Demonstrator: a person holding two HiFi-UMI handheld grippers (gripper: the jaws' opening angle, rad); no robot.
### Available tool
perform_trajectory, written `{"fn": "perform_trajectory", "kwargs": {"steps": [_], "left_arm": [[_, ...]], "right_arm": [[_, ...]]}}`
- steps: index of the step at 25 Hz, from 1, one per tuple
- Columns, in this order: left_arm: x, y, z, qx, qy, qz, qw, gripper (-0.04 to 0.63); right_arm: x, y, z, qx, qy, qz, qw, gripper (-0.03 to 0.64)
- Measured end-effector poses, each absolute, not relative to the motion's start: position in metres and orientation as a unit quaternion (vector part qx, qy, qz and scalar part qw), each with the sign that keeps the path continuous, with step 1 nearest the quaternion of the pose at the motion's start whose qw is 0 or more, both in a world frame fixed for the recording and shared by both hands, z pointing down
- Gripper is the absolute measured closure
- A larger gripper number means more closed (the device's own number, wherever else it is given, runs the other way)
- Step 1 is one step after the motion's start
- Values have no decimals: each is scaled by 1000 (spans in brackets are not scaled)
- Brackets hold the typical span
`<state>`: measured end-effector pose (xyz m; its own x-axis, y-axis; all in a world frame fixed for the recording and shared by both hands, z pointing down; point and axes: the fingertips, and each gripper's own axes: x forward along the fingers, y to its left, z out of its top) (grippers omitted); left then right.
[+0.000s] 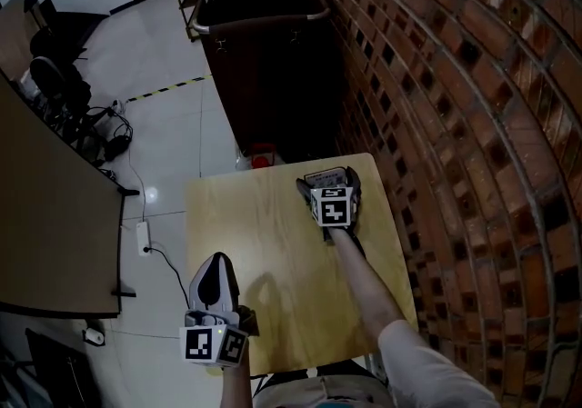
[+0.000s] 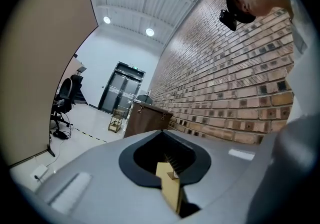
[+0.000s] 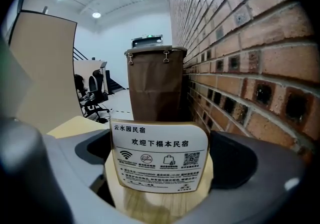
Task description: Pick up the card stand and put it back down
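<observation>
The card stand (image 1: 324,178), a white printed card in a light wooden base, is at the far right corner of the small wooden table (image 1: 264,252). My right gripper (image 1: 328,182) reaches in from the near side with one jaw on each side of it. In the right gripper view the card stand (image 3: 159,155) fills the gap between the dark pads (image 3: 232,160), and the right gripper (image 3: 160,173) looks shut on its base. I cannot tell whether the base rests on the table. My left gripper (image 1: 216,263) hovers at the table's near left edge, shut and empty, and the left gripper (image 2: 167,170) points across the room.
A brick wall (image 1: 455,124) runs along the table's right side. A tall dark brown cabinet (image 1: 273,61) stands just beyond the table's far edge. A brown partition (image 1: 45,233), office chairs and floor cables (image 1: 136,215) lie to the left.
</observation>
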<state>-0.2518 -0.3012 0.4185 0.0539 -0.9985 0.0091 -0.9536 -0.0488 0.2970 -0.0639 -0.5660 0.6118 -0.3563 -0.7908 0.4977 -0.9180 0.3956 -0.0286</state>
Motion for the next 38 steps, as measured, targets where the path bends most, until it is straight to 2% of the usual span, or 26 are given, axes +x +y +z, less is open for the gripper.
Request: {"fn": "perform_trajectory", "kwargs": {"steps": [13, 20, 28, 32, 38], "left_arm": [[-254, -298, 418, 714, -683, -105, 112, 589], [-235, -296, 404, 732, -667, -106, 92, 589], [-209, -279, 372, 748, -655, -101, 33, 589], [-189, -270, 363, 760, -645, -83, 2, 589], [-170, -258, 358, 765, -638, -84, -6, 589]], "right_arm": [[-61, -553, 600, 520, -821, 125, 200, 41], [-56, -502, 529, 518, -841, 58, 144, 41], [-47, -390, 428, 506, -859, 4, 73, 41], [-32, -347, 405, 509, -859, 17, 42, 41], [-18, -309, 385, 503, -864, 25, 8, 41]]}}
